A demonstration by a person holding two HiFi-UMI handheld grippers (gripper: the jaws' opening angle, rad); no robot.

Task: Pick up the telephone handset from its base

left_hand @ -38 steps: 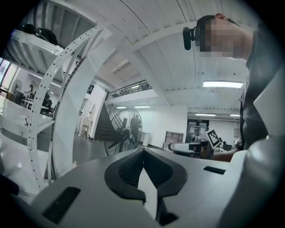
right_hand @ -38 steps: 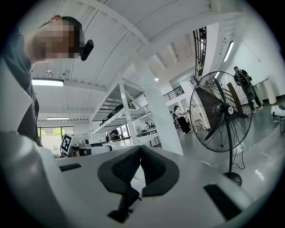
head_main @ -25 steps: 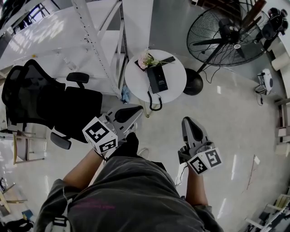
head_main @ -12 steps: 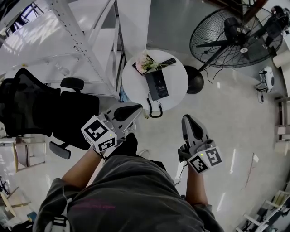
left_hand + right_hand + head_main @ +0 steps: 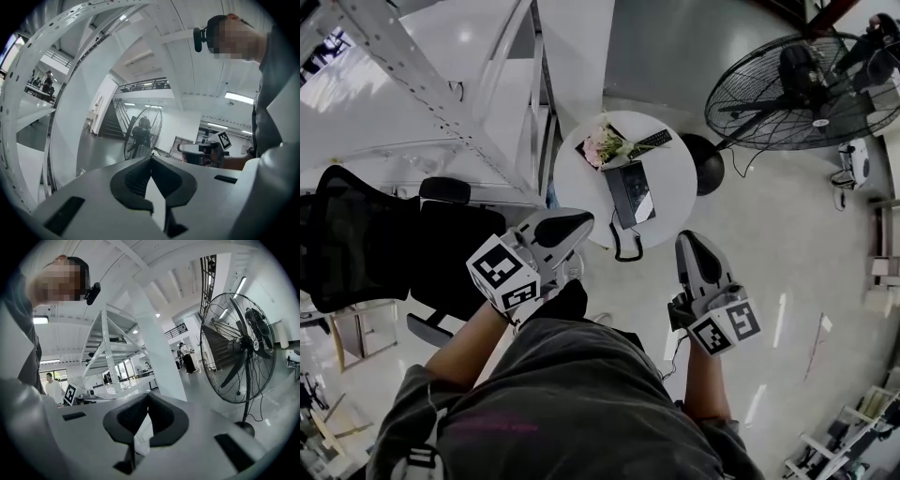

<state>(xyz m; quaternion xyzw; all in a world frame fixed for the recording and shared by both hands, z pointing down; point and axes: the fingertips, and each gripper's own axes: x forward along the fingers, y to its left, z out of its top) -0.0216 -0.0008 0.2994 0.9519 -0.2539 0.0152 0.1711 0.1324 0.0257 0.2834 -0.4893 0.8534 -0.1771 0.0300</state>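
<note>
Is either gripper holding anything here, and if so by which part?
Nothing is held. The left gripper and right gripper both have their jaws together and empty; the telephone sits untouched on the round table ahead.

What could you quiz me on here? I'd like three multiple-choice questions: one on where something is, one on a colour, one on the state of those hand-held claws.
1. Where does the telephone sit?
A. On the round table
B. In a drawer
C. On a wall hook

2. What colour is the office chair?
A. White
B. Black
C. Red

3. How do the left gripper and the right gripper stand?
A. Both wide open
B. One clamped on the handset
C. Both shut, holding nothing

Answers:
1 A: the head view shows the phone lying on the white tabletop, next to the flowers.
2 B: its seat and back are black.
3 C: in each gripper view the jaw tips meet with nothing between them.
</note>
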